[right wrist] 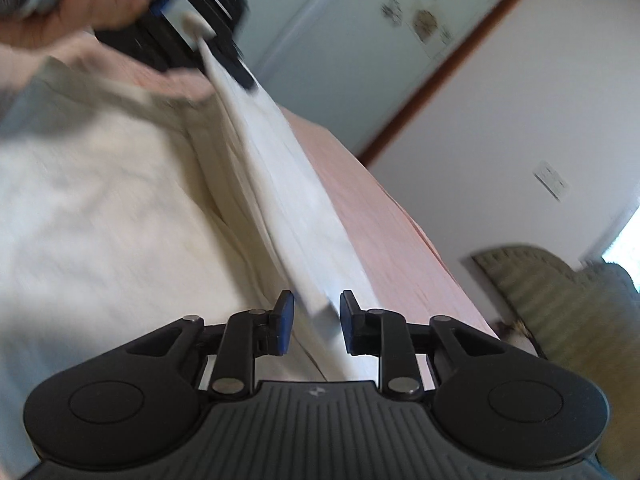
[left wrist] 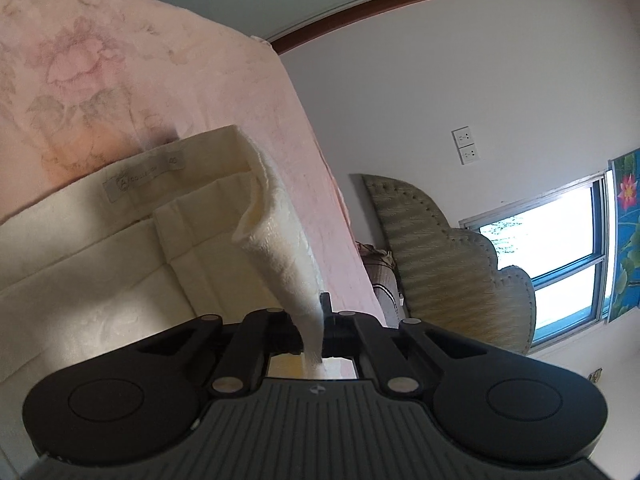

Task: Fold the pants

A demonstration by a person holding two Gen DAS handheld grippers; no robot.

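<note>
Item: cream pants, spread on pink bedspread.
Left gripper: my jaws clamped on raised edge.
Right gripper: jaws parted, fabric between, ungripped.
Risk: far end sags, fold skews.

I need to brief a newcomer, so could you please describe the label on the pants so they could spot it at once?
Start at the pink floral bedcover, then the cream pants on it. Inside their waistband lies the label: a narrow grey printed strip, the only patch that isn't cream.
</note>
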